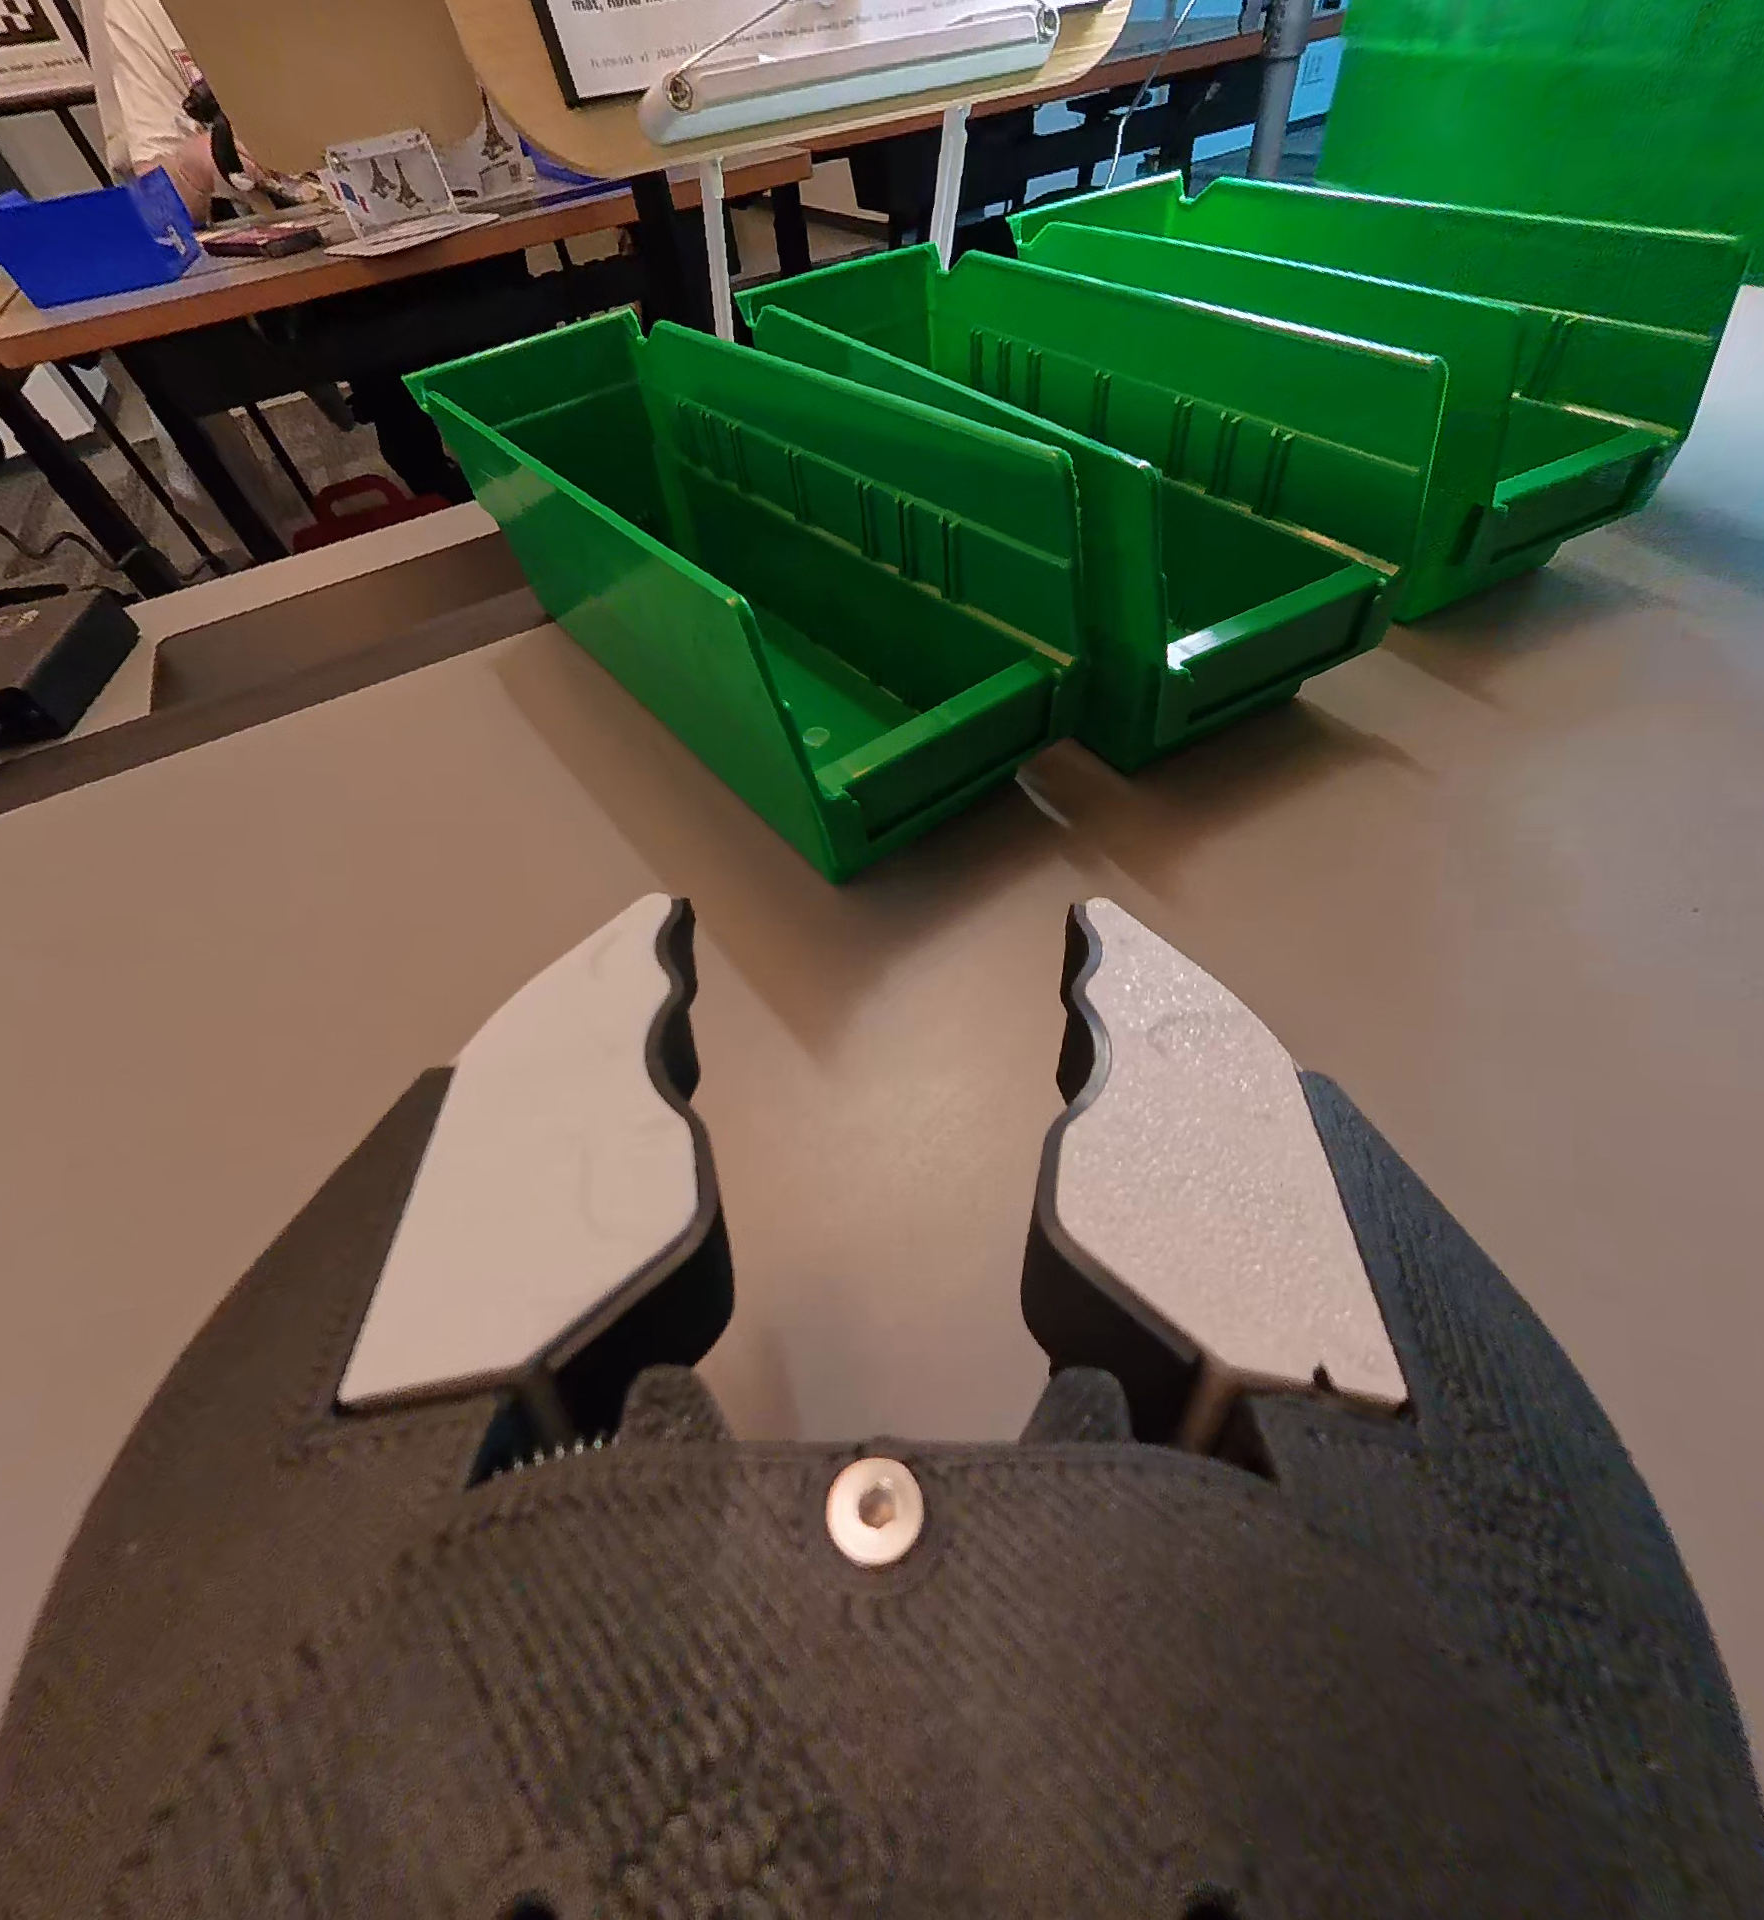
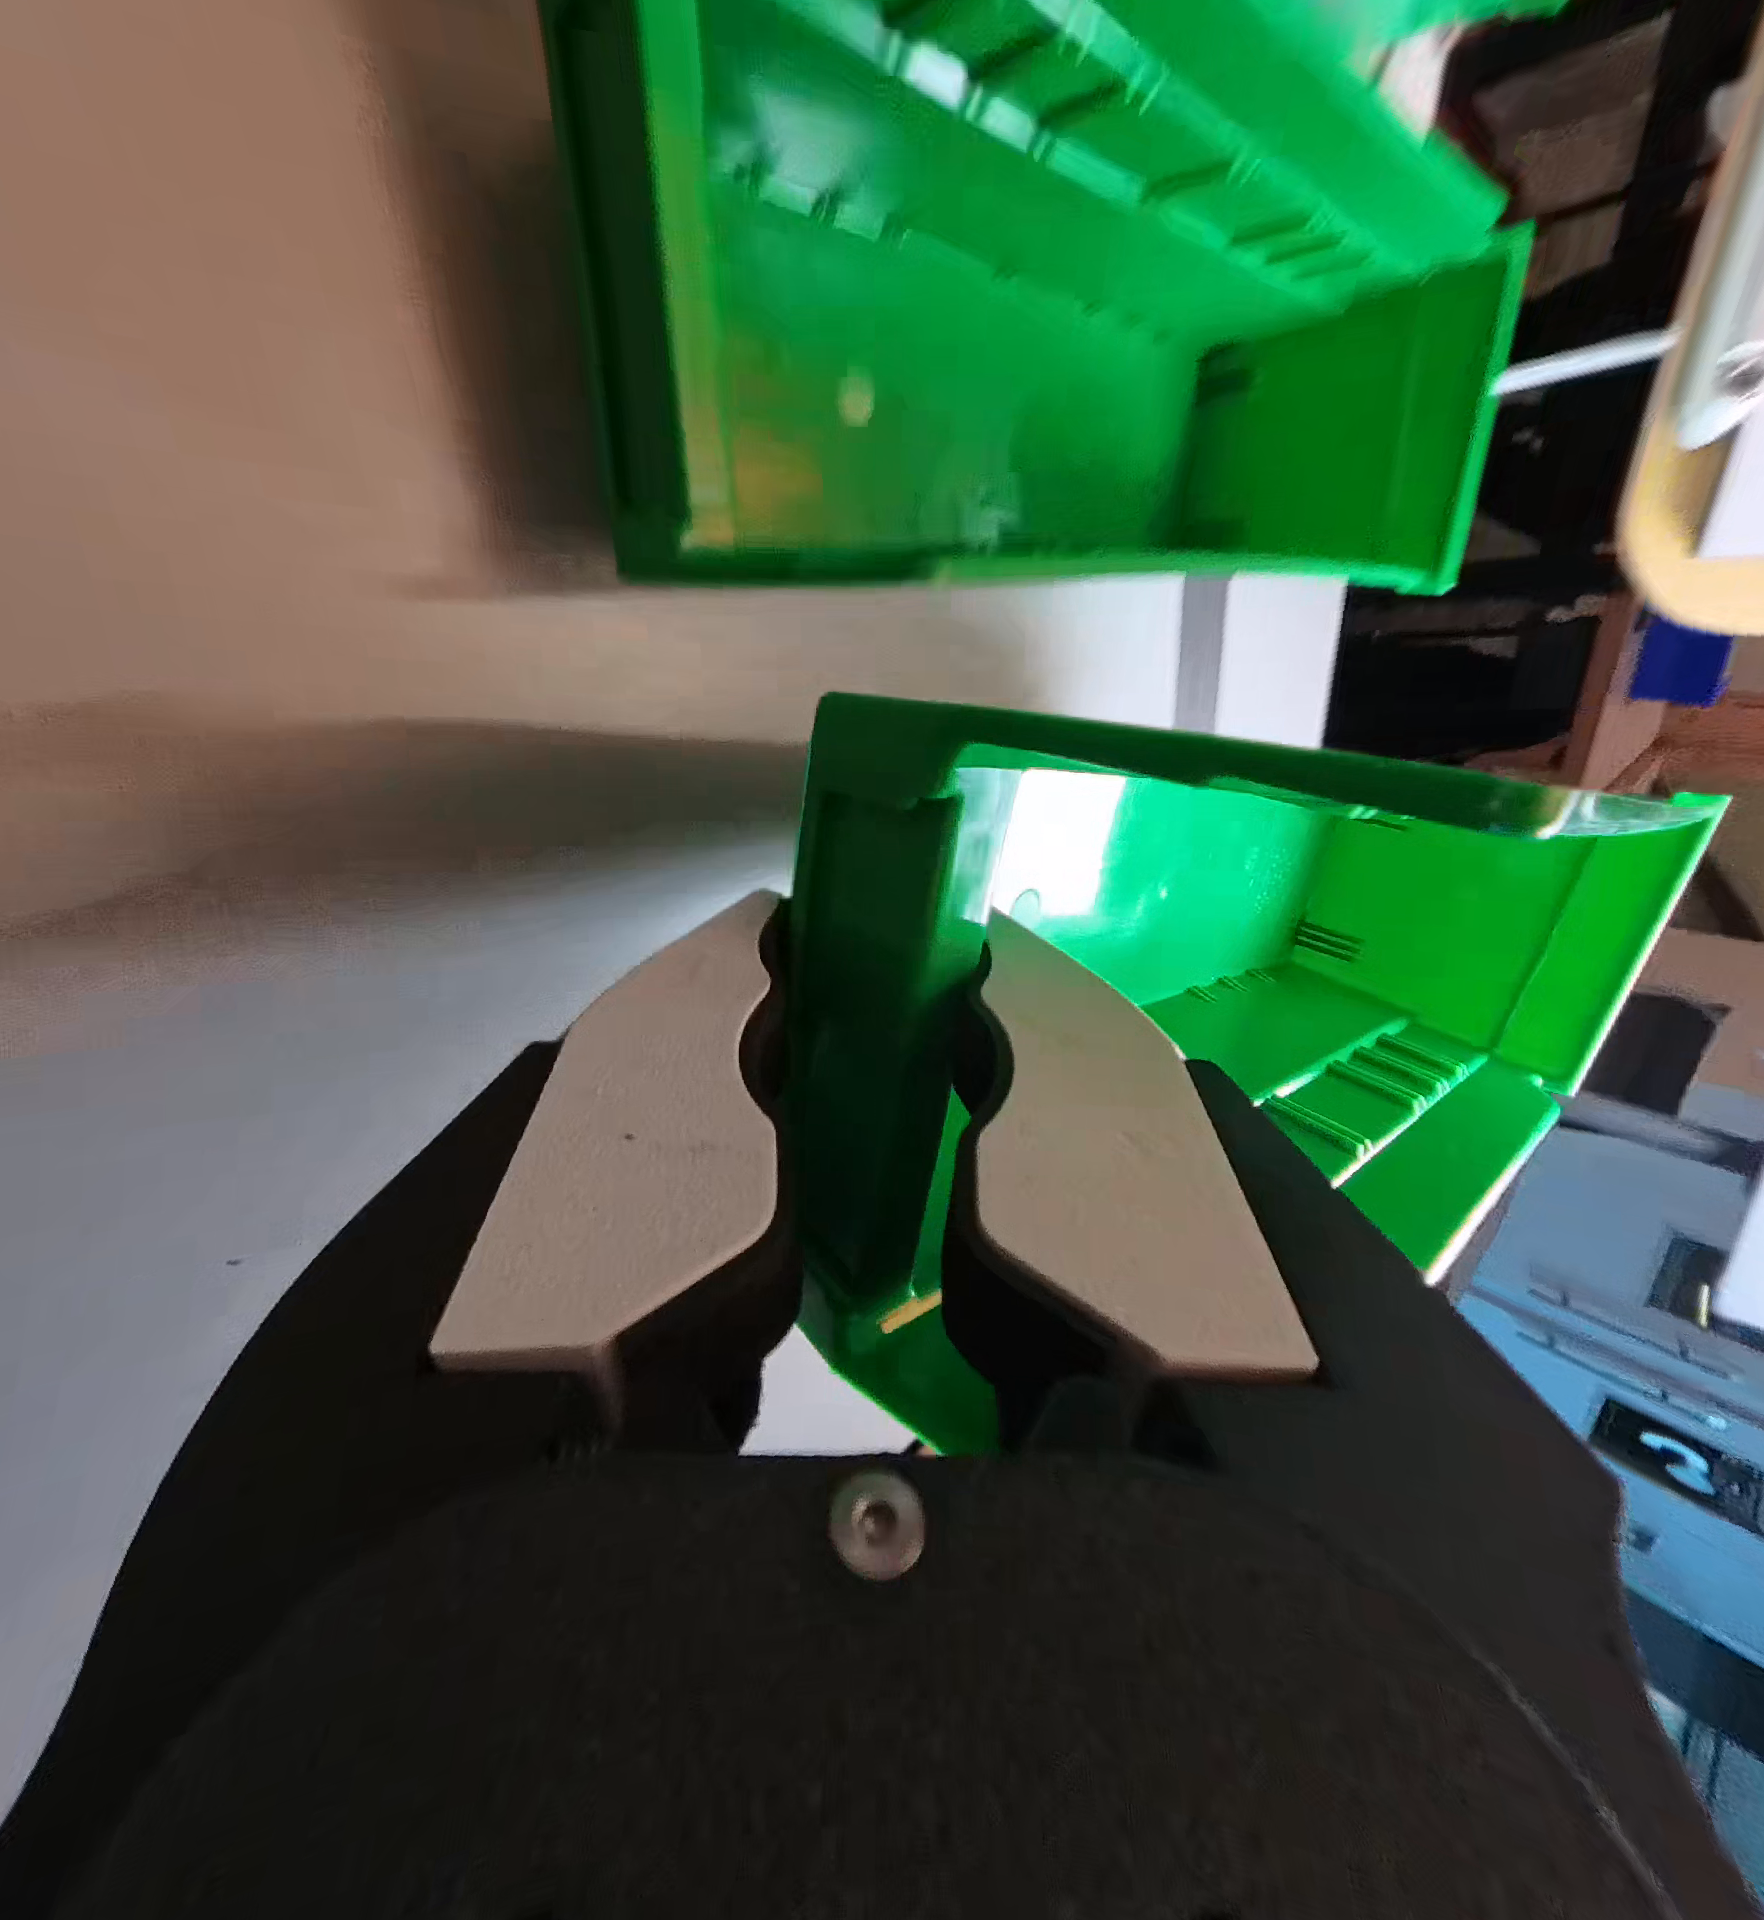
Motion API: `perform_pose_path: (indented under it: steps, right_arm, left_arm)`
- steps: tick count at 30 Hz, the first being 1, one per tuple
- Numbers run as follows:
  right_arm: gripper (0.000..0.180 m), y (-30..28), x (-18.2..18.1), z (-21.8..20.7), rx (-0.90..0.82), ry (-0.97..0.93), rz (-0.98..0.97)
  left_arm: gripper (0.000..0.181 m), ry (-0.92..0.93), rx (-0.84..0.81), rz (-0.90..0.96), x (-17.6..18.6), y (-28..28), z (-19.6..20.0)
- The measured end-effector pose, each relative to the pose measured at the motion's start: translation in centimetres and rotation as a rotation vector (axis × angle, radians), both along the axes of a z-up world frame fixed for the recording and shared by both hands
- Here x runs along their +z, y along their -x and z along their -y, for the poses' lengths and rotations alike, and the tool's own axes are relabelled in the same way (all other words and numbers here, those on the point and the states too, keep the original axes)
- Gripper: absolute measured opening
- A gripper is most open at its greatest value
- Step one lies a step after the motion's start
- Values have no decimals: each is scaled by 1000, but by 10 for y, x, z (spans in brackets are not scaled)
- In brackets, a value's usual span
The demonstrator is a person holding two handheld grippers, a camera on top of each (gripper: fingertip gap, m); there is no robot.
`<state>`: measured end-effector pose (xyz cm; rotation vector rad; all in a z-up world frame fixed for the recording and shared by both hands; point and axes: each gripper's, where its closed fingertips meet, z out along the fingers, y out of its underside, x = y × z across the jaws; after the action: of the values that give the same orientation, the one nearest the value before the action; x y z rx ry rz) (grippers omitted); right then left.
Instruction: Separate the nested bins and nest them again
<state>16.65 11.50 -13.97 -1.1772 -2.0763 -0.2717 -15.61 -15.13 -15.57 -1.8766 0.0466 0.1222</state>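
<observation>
This looks like a lab or workshop-style workroom: a plain grey-brown work table [image 1: 1377, 935] stands before rows of brown-topped desks on black metal legs [image 1: 358, 270], one bearing a blue plastic bin [image 1: 78, 249]. A bright green screen [image 1: 1584, 125] covers the corner, and a grey electronic box [image 2: 1636, 1434] sits nearby.
</observation>
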Motion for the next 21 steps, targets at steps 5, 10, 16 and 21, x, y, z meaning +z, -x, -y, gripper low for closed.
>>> perform_pose_path:
  steps: [5,10,16,21]
  right_arm:
    - [28,37,54,28,63,0,-16]
    - [29,76,56,36,80,19,6]
    - [29,99,27,34,90,32,47]
    - [29,103,4,35,99,48,70]
  left_arm:
    - [68,-10,-1,-2,2,0,1]
    - [68,-18,-6,3,3,0,1]
    - [67,-25,-10,12,4,0,2]
    - [67,-25,-11,6,4,-1,2]
